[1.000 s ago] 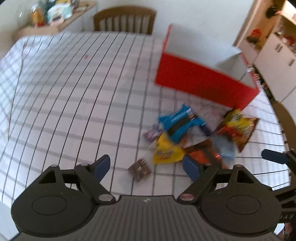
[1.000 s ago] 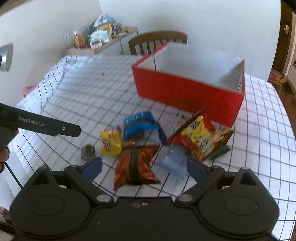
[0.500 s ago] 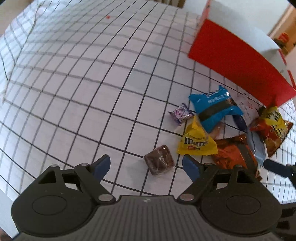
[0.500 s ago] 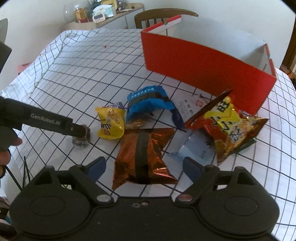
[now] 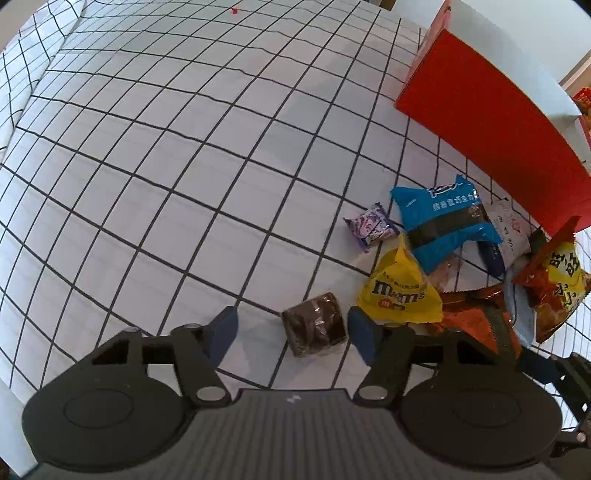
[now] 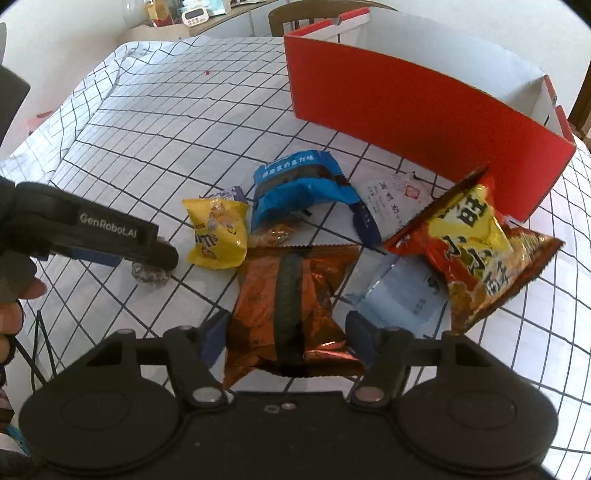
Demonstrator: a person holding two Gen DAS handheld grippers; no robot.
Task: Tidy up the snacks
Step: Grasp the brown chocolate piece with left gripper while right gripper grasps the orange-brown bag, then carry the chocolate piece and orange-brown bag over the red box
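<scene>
A small brown wrapped cake [image 5: 316, 328] lies on the checked tablecloth [image 5: 184, 184] between the jaws of my left gripper [image 5: 293, 330]. The jaws are closing; the right pad is almost at the cake and a gap shows on the left. In the right wrist view the left gripper's finger [image 6: 162, 254] sits over that cake [image 6: 151, 277]. My right gripper [image 6: 288, 338] is closing on an orange foil snack bag [image 6: 291, 288], with both pads against its sides. The open red box [image 6: 424, 110] stands behind the pile.
Loose snacks lie close together: a yellow M&M's bag [image 5: 400, 291], a blue bag [image 5: 443, 221], a purple packet [image 5: 369, 227], a red-and-yellow chips bag [image 6: 476, 243], a pale blue packet [image 6: 406, 291] and a white packet [image 6: 391, 199]. A chair [image 6: 295, 18] stands behind the table.
Both grippers have come down close to the snacks and their jaws have narrowed. The brown cake now lies between the left jaws, and the right pads have reached the orange bag.
</scene>
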